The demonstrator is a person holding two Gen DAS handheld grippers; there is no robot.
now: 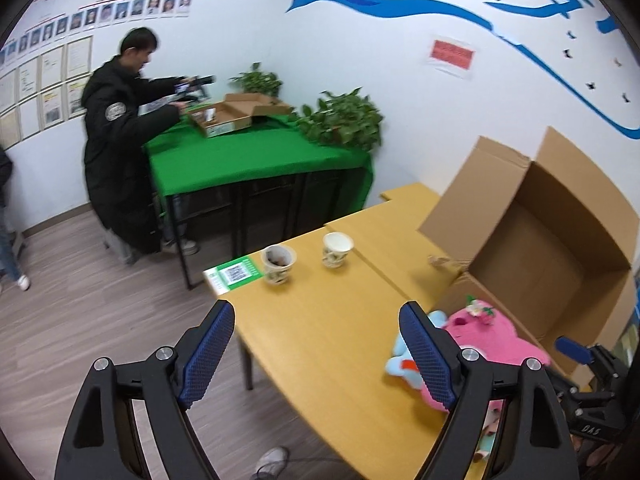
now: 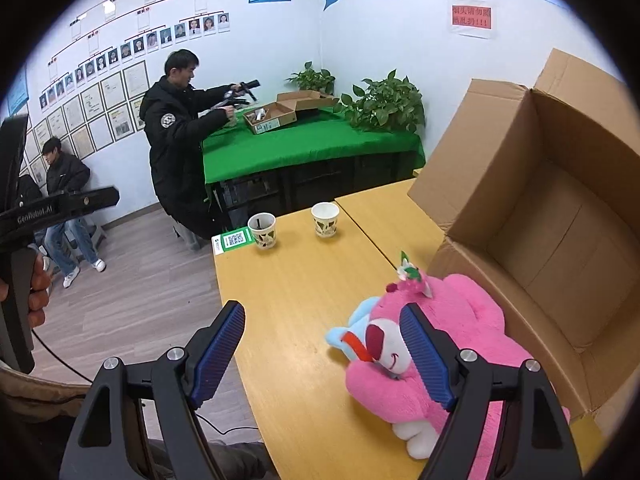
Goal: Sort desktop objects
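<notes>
My left gripper (image 1: 316, 354) is released: its two blue-padded fingers (image 1: 208, 354) stand wide apart with nothing between them, held above the near edge of the yellow bench (image 1: 320, 320). My right gripper (image 2: 326, 354) is likewise released, fingers (image 2: 218, 354) spread, grasping nothing. Its right finger stands in front of the pink plush toy (image 2: 452, 328) in the right wrist view; I cannot tell whether it touches the toy.

The pink plush toy (image 1: 492, 332) lies on the bench, just beside the front wall of the open cardboard box (image 2: 560, 200). It has a white muzzle and a small flower ornament (image 2: 412, 276) on top. A light-blue plush piece (image 2: 344, 334) with a red mark lies against the toy's left side, touching it.

The cardboard box (image 1: 540, 248) sits on the right part of the bench with its flaps raised; the part of its interior in view is bare.

Two paper cups stand upright toward the far edge of the bench, well apart from the toy. The left cup (image 2: 262, 230) holds something dark; the right cup (image 2: 325, 218) shows a pale interior. A green QR-code card (image 2: 232, 240) lies flat just beside the left cup, at the bench corner.

Beyond the bench stands a green-covered table (image 2: 304, 148) carrying a flat carton and potted plants (image 2: 384, 104). A person in a black coat (image 2: 176, 140) stands at it.
</notes>
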